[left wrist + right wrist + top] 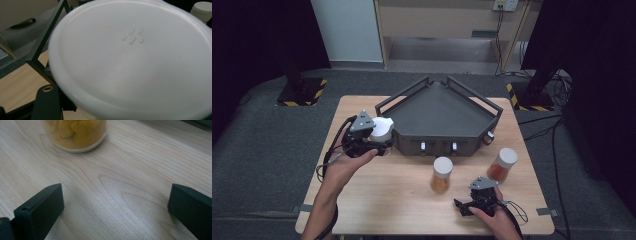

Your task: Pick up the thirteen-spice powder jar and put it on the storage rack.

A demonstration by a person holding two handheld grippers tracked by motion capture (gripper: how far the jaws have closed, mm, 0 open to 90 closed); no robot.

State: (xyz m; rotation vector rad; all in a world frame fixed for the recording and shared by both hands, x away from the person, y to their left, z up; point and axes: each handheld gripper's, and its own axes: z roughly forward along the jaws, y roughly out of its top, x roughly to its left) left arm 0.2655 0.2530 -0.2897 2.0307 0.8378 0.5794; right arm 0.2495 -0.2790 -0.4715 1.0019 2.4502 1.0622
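Note:
A jar with a white lid [382, 128] hangs just off the left corner of the dark three-cornered tray [412, 141], above the wooden table. My left gripper [377, 143] is shut on this jar. In the left gripper view its white lid [135, 57] is very close to the camera, and the tray's black rail [47, 32] shows behind it. My right gripper [461, 207] rests low at the table's front right, open, with nothing between its jaws [115, 202]. A jar of yellow powder [75, 132] stands just ahead of it.
Two white-lidded jars stand on the table in front of the tray: one with yellow-orange contents [442, 175], one with reddish-orange contents [502, 165]. The tray has raised rails along its sides. Bare wood [387, 195] lies between my two hands.

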